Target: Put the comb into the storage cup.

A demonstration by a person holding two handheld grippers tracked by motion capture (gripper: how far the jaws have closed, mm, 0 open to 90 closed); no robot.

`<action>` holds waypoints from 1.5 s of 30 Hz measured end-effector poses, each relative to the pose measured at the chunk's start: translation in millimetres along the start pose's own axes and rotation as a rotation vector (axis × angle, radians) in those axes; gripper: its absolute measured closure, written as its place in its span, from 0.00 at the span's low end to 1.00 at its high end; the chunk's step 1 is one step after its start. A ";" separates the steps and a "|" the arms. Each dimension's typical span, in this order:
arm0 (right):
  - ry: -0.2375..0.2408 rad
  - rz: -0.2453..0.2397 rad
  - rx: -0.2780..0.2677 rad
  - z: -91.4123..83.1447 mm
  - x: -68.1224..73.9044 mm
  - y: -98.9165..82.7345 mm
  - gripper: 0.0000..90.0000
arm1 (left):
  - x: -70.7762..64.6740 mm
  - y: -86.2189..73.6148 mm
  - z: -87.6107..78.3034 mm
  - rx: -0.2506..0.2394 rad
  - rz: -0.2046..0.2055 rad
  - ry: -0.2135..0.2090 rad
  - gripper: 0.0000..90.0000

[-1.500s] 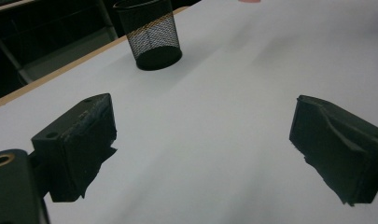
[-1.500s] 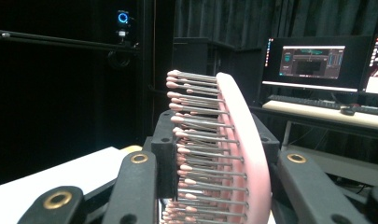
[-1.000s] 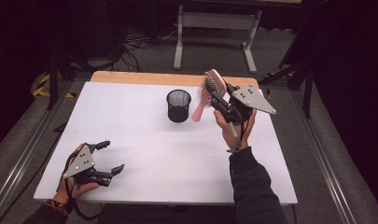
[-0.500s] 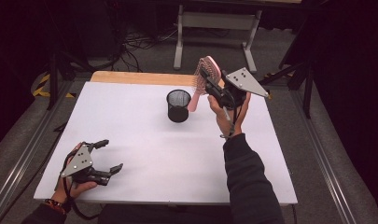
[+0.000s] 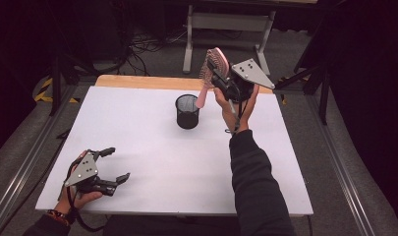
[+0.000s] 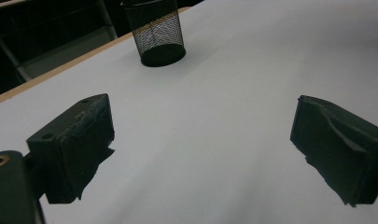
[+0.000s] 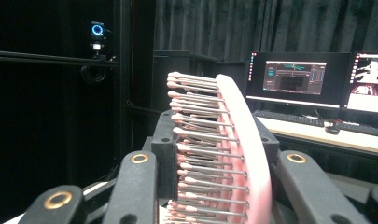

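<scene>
White tabletop [image 5: 152, 147] fills my view. Near its front left corner my left gripper [image 5: 111, 164] rests, jaws apart, holding nothing. Toward the far edge stands a black mesh cup [image 5: 187, 111]. Just beside and above it, my right gripper [image 5: 217, 78] is clamped on a pink hairbrush [image 5: 212, 69], bristles pale-tipped, handle pointing down at the cup. I can read no writing on anything.

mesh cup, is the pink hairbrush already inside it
No, the pink hairbrush is held in the air in the right tool, its handle above and beside the mesh cup.
</scene>
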State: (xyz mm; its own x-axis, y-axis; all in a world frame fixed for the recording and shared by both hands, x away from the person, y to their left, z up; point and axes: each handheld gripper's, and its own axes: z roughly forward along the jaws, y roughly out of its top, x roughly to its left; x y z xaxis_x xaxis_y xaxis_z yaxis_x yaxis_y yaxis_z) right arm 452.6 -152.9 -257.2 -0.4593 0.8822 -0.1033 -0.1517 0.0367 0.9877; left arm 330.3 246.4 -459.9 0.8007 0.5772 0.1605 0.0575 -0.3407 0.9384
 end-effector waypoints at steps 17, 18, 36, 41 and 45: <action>-0.023 0.034 0.027 20.5 -1.5 -18.5 0.71 | 0.2 1.5 -2.4 -0.015 -0.007 0.005 0.08; -0.025 0.034 0.030 21.0 -2.1 -19.2 0.71 | 0.1 1.7 -2.6 -0.013 -0.004 0.007 0.08; -0.044 0.057 0.050 37.8 -0.1 -33.2 0.71 | -0.5 1.2 -2.8 -0.018 -0.009 0.000 0.08; -0.053 0.057 0.055 42.4 1.0 -37.0 0.71 | -0.4 1.2 -3.0 -0.019 -0.010 -0.003 0.08; -0.057 0.063 0.067 46.2 1.6 -41.2 0.71 | 0.5 1.2 -4.0 -0.020 -0.011 -0.005 0.08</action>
State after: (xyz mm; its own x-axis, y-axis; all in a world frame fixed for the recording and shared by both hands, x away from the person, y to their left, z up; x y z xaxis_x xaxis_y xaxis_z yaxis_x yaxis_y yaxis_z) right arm 498.6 -131.3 -292.6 -0.4154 0.9089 -0.0360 -0.0647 0.0099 0.9979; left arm 328.4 249.3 -457.5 0.8032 0.5769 0.1482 0.0548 -0.3192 0.9461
